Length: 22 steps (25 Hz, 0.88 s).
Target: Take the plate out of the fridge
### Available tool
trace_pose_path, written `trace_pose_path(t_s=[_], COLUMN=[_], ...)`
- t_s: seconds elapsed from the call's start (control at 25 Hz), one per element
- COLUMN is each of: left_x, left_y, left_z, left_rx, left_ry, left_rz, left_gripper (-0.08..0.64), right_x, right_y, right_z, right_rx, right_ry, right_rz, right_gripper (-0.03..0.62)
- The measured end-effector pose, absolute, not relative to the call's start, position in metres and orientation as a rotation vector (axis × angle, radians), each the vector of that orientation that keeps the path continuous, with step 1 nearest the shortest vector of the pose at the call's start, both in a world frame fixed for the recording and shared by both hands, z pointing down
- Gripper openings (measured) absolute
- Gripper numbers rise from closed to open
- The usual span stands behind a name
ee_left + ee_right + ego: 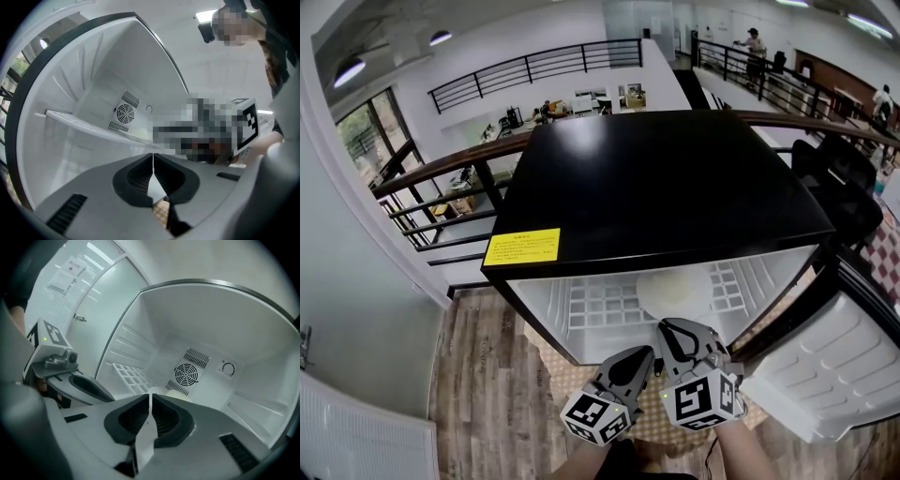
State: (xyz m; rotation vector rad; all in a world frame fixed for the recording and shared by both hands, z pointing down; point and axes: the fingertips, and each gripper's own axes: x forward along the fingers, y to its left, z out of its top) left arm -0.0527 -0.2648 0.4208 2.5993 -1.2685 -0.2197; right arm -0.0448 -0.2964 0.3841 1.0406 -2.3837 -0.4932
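A pale round plate (673,292) lies on the white wire shelf (600,305) inside the open black fridge (656,178). Both grippers hover in front of the opening. My right gripper (675,328) is shut and empty, its tip just short of the plate's near edge. In the right gripper view the plate (178,393) peeks over the shut right gripper (150,399). My left gripper (645,354) sits a little lower and to the left, also shut with nothing in it. In the left gripper view the left gripper (153,159) points into the fridge below the shelf (93,126).
The white fridge door (834,366) stands swung open at the right. A yellow label (522,247) sits on the fridge's top front edge. Behind the fridge runs a railing (441,169). Wood floor (478,375) lies to the left.
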Motion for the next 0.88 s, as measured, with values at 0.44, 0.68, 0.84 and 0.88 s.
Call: trace_pose_path(t_s=[0.44,0.68,0.84,0.88], left_x=[-0.042,-0.037,-0.04,-0.041], left_y=[-0.262,-0.257,-0.255,-0.254], left_z=[0.42,0.42,0.419,0.419], left_rx=[2.61,2.626,2.632,2.635], left_ry=[-1.246,-1.226,-1.233,-1.237], left_rz=[-0.23,-0.218,-0.213,-0.207], left_gripper=[0.009,0.011,0.009,0.009], right_x=[0.02,0.015,0.012,0.011], right_y=[-0.307,-0.321,-0.326,-0.326], right_z=[0.398,0.404,0.411,0.412], right_rx=[1.509,1.502,1.496,1.49], right_ry=[-2.766,-2.668,-2.608,-2.599], right_rz=[1.355,1.841,2.008,2.038], right_gripper=[0.195,0.195,0.177,0.147])
